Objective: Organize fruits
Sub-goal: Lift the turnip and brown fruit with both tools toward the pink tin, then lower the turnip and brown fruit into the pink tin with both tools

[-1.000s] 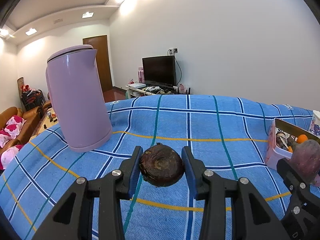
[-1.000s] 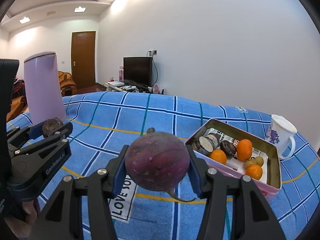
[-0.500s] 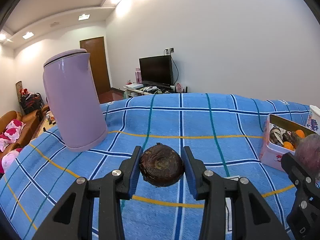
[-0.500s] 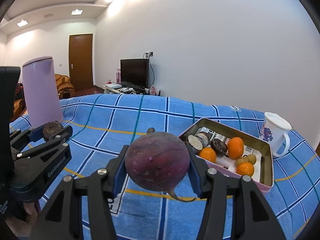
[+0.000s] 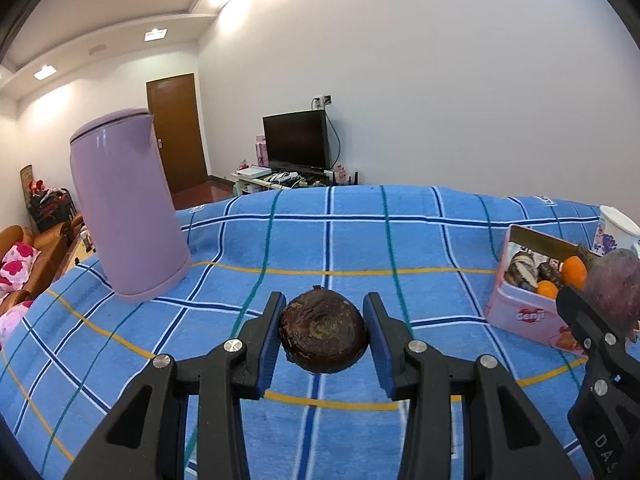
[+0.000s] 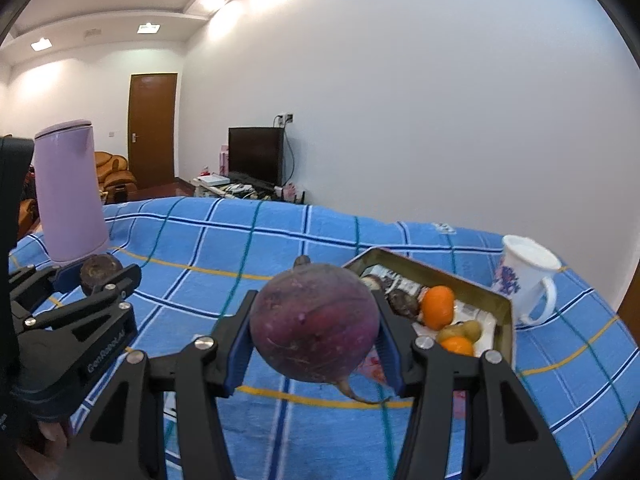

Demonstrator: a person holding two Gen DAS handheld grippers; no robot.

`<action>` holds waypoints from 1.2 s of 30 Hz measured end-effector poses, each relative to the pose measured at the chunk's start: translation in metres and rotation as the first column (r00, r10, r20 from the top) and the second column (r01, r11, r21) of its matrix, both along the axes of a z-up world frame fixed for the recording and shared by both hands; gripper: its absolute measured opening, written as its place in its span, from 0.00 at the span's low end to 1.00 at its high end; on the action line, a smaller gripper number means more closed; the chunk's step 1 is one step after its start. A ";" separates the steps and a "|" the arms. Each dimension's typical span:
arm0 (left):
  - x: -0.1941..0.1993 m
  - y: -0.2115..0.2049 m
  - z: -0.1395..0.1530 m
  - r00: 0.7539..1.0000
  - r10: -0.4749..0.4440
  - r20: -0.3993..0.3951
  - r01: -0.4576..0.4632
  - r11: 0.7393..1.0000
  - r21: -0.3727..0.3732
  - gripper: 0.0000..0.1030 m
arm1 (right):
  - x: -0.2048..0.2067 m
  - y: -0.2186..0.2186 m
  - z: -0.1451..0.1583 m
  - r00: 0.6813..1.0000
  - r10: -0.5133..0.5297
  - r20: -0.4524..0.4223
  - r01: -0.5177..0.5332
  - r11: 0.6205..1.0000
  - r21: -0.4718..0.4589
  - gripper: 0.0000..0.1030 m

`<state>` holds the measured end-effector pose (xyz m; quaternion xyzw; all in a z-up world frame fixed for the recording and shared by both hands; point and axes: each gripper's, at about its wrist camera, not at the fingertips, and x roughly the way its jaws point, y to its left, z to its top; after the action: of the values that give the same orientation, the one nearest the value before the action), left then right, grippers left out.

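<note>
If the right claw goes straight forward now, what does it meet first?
Probably the near corner of the tin box, just ahead and slightly right of the right claw holding the purple beet; depth is unclear.

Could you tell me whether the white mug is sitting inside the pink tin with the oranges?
No, the white mug stands on the blue checked cloth beside the pink tin, outside its rim.

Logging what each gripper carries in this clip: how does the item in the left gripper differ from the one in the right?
The dark brown fruit in the left gripper is smaller, rough and matte; the purple beet in the right gripper is bigger and smoother-skinned. The beet trails a thin root tail below; the brown fruit shows none. Both are roundish and clamped between blue pads above the checked cloth.
</note>
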<state>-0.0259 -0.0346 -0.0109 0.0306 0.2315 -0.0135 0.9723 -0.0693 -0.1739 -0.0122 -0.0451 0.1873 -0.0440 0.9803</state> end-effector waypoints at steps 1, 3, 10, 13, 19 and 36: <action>-0.001 -0.003 0.001 1.000 -0.005 0.001 0.005 1.000 -0.001 0.41 | -0.001 -0.002 0.000 1.000 -0.003 0.003 0.003 1.000 -0.004 0.55; -0.002 -0.010 0.002 1.000 -0.018 0.006 0.018 1.000 -0.002 0.41 | -0.002 -0.007 0.001 1.000 -0.011 0.008 0.011 1.000 -0.012 0.55; -0.004 -0.037 0.011 0.998 -0.064 0.027 0.063 0.998 0.003 0.41 | -0.004 -0.031 0.005 0.999 -0.043 0.026 0.042 0.999 0.008 0.55; -0.003 -0.051 0.015 0.996 -0.084 0.038 0.084 0.996 0.011 0.41 | -0.005 -0.042 0.007 0.998 -0.059 0.034 0.058 0.998 0.012 0.55; -0.005 -0.077 0.021 0.989 -0.134 0.057 0.133 0.991 0.015 0.41 | -0.005 -0.072 0.012 0.993 -0.107 0.053 0.106 0.994 0.023 0.55; 0.000 -0.144 0.021 0.970 -0.242 0.035 0.243 0.970 -0.003 0.41 | -0.008 -0.137 0.017 0.976 -0.209 0.056 0.205 0.976 0.069 0.55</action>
<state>-0.0256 -0.1785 0.0105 0.0552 0.2090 -0.1327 0.9673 -0.0776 -0.3109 0.0048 0.0069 0.1615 -0.1413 0.9767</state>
